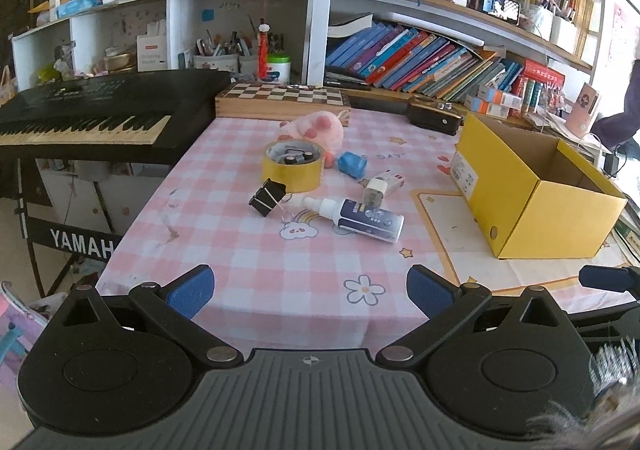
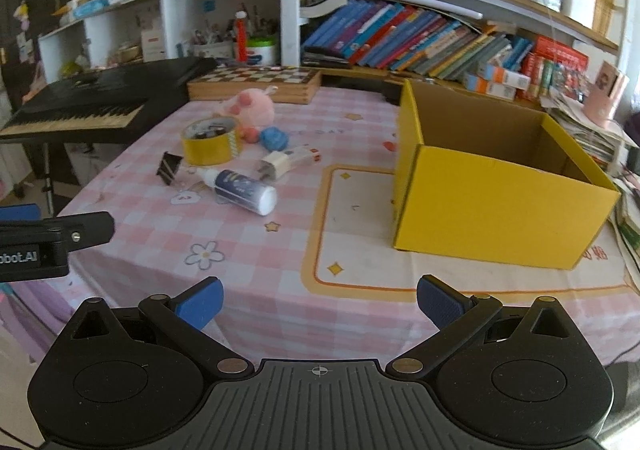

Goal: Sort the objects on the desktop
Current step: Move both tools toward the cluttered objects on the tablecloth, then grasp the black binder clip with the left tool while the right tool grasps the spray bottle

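Note:
On the pink checked tablecloth lie a yellow tape roll with small items inside, a black binder clip, a white and blue bottle on its side, a white charger plug, a blue sharpener and a pink plush pig. An open, empty yellow box stands to the right. My left gripper is open and empty at the table's near edge. My right gripper is open and empty, near the box. The same objects show in the right view: bottle, tape roll.
A black Yamaha keyboard stands off the table's left side. A wooden chessboard box lies at the back edge. Bookshelves fill the wall behind. Stacked papers lie right of the box.

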The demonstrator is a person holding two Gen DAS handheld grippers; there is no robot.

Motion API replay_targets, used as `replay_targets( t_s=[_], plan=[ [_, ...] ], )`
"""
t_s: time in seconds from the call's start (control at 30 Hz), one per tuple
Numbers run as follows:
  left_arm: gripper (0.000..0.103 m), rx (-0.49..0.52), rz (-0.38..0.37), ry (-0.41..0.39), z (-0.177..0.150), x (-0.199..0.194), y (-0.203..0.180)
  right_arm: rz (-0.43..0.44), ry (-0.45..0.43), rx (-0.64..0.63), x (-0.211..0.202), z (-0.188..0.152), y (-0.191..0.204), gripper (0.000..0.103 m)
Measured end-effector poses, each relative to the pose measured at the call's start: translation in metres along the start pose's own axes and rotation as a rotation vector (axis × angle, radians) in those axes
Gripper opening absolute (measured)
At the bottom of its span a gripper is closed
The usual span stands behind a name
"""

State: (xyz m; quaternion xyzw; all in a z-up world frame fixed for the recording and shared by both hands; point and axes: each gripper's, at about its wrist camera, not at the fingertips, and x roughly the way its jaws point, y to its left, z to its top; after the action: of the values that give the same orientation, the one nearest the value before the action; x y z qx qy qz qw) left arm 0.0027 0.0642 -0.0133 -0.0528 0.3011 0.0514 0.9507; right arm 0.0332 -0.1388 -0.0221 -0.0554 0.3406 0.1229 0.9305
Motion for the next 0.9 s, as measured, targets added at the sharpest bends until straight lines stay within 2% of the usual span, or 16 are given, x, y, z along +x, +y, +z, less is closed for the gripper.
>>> replay_targets(
  t_s=[0.5, 0.9],
  plan=[
    [0.103, -0.026, 0.033, 0.021, 0.008, 0.014, 0.005, 0.084, -0.009, -0.049, 0.022, 0.020, 0.004, 0.103],
    [0.103, -0.067, 0.071, 0.028, 0.026, 0.047, 0.009, 0.157, -0.017, -0.090, 0.062, 0.053, -0.001, 0.103]
  ],
)
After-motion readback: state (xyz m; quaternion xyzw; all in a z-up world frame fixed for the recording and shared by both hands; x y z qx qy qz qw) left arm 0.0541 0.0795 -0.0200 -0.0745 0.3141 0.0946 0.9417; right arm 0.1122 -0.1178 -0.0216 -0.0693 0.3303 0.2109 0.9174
